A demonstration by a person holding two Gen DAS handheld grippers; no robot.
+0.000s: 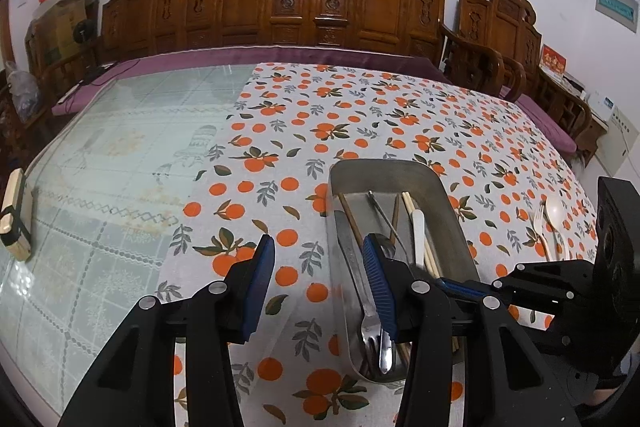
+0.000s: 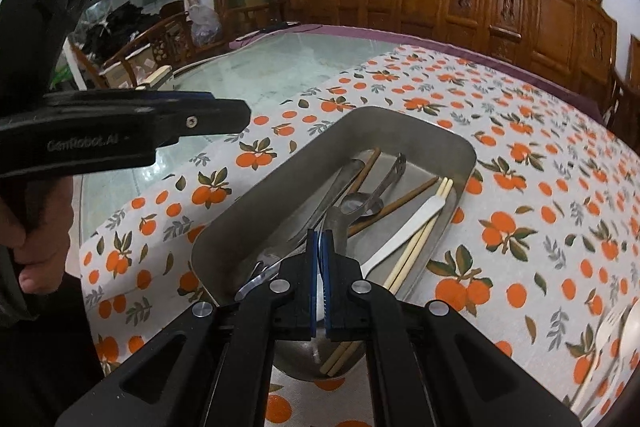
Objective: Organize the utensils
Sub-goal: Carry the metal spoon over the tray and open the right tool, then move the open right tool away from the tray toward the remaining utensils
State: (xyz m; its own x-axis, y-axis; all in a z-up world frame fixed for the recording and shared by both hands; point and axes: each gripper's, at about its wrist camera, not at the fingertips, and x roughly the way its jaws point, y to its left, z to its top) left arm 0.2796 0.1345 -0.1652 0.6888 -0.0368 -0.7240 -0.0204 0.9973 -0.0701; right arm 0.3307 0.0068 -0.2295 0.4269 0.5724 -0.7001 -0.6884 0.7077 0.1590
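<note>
Over the orange-print tablecloth [image 1: 360,115], your right gripper [image 2: 319,247] hangs above the near end of the metal tray [image 2: 460,147], its blue pads pressed almost together on something thin and pale that shows only as a sliver between them; what that is, the right wrist view does not make plain. Your left gripper [image 1: 318,267] sits with its jaws spread and nothing between them, one finger over the cloth and the other over the tray's left side, so it looks to be steadying or simply waiting. The tray already holds most of the load: a steel spoon [image 2: 358,205], metal tongs [image 2: 390,171], dark wooden chopsticks [image 2: 400,201], pale chopsticks [image 2: 420,239] and a white-handled utensil [image 2: 408,227]. Still out on the cloth to the right of the tray lie a white plastic fork [image 1: 540,223] and a white plastic spoon [image 1: 555,207], close together. The step in hand reads as a drop-off into the tray. The next move calls for you to part the right pads low over the tray so the piece lands lengthwise among the others, then swing right toward the two plastic pieces and take one by its handle.
</note>
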